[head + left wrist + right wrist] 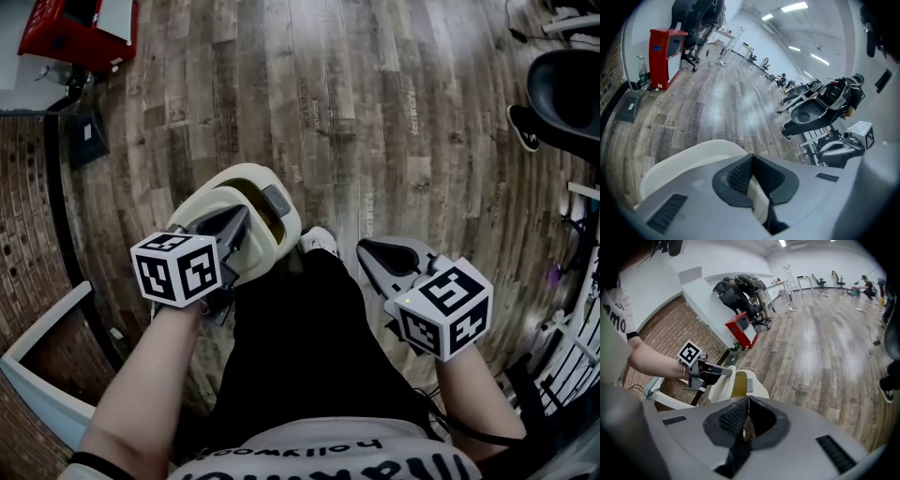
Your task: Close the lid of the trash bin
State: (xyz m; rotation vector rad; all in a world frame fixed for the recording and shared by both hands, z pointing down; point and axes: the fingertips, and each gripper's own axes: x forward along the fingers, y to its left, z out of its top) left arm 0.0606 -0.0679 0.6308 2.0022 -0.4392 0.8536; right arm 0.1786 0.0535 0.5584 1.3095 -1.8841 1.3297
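While the person stands over it on the wood floor [375, 112], the cream trash bin [286, 230] sits just left of the middle of the head view, right beside the person's white shoe [319, 242] and black trouser leg [300, 347]. Its lid [718, 389] is not down: in the right gripper view it stands tilted up at the lower left of centre, with the yellow inside of the bin [738, 383] showing beside it.

The left hand-held gripper [236, 223] lies across the bin in the head view. Seen from the right gripper view, the same hand-held gripper [717, 371] rests on the top edge of the raised lid, reached in on a bare forearm [651, 357]. In the left gripper view its jaws [751, 159] meet at the tips, with the lid's cream curve [689, 164] directly beyond them; whether any of the lid is pinched lower down cannot be told.

The right hand-held gripper [377, 253] hangs apart from the bin, at the lower right of the head view, over bare floor. Its own view shows the jaws [747, 401] pressed together with nothing between them.

A red cabinet [75, 28] stands at the upper left of the head view, and a brick wall [28, 216] runs down the left edge.
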